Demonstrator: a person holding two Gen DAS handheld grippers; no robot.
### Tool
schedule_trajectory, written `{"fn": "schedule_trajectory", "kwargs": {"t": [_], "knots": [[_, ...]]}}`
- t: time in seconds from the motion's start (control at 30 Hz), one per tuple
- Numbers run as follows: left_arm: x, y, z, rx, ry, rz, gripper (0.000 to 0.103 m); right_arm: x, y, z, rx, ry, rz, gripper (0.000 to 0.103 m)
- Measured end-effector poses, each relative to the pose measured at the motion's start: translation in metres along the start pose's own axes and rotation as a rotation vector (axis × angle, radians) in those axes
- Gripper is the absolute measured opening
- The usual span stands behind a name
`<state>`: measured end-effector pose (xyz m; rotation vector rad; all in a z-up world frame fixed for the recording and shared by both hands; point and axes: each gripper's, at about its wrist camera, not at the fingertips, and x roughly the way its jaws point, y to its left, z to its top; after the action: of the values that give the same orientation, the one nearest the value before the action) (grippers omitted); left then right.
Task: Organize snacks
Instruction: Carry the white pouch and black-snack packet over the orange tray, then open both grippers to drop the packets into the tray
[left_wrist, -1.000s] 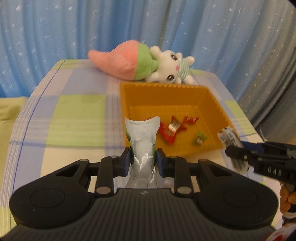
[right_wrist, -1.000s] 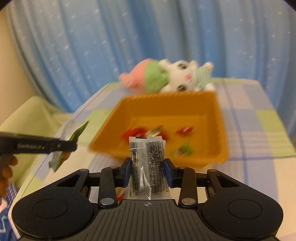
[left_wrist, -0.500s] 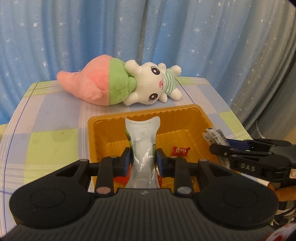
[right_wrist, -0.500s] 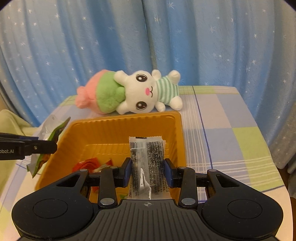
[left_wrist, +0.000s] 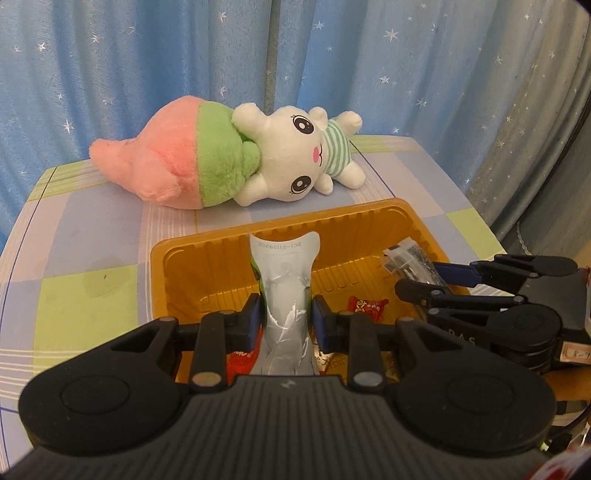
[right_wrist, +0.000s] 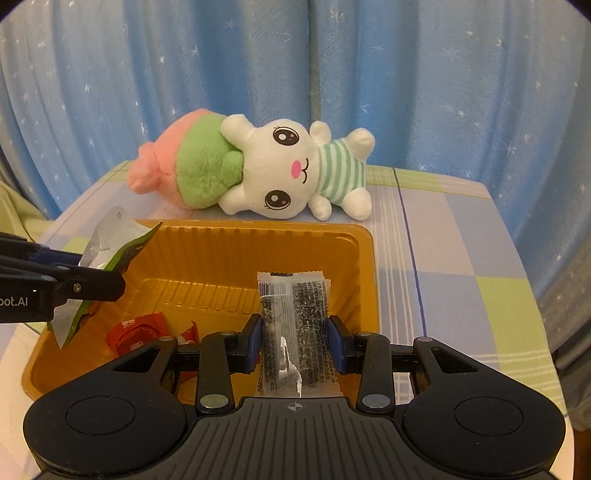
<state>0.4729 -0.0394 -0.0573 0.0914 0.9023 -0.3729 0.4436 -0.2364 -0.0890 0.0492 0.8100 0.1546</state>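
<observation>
Snacks are clamped in both grippers above an orange tray. At the lower middle of the left wrist view, the left gripper (left_wrist: 286, 319) is closed on a silver packet (left_wrist: 284, 284) with green edges, which stands upright between the blue pads with its printed top edge against the tray's far wall. In the right wrist view the right gripper (right_wrist: 294, 338) pinches a clear packet (right_wrist: 295, 317) of dark contents, also upright at the lower middle of the frame, over the tray's right half. The orange tray (right_wrist: 258, 251) fills the middle of both views; on its floor lie red wrapped sweets (right_wrist: 136, 332) at the lower left of the right wrist view, and one red sweet (left_wrist: 367, 304) lies right of the silver packet in the left wrist view. Each gripper shows in the other's camera: the left one enters from the left edge of the right wrist view, the right one from the right edge of the left wrist view. The tray sits on a checked tablecloth (right_wrist: 461, 258). Beyond the tray's far rim, a plush rabbit (right_wrist: 288, 173) lies on its side beside a pink and green plush (right_wrist: 184, 170), in front of a blue starred curtain (right_wrist: 295, 74).
</observation>
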Motion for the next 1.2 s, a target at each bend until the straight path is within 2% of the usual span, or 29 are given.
{"fn": "schedule_trajectory", "kwargs": {"t": [0.17, 0.53, 1.03, 1.2], "knots": [[0.008, 0.001, 0.004, 0.006, 0.011, 0.005, 0.026, 0.006, 0.002, 0.002, -0.015, -0.001, 0.0, 0.038], [0.019, 0.004, 0.007, 0.017, 0.025, 0.012, 0.026, -0.001, -0.006, 0.0, 0.052, -0.017, 0.044, 0.039], [0.025, -0.005, 0.012, 0.029, 0.018, 0.008, 0.027, -0.013, -0.013, -0.004, 0.115, -0.024, 0.053, 0.039], [0.024, -0.005, 0.012, 0.025, -0.001, 0.032, 0.027, -0.018, -0.012, -0.007, 0.122, -0.023, 0.053, 0.039]]}}
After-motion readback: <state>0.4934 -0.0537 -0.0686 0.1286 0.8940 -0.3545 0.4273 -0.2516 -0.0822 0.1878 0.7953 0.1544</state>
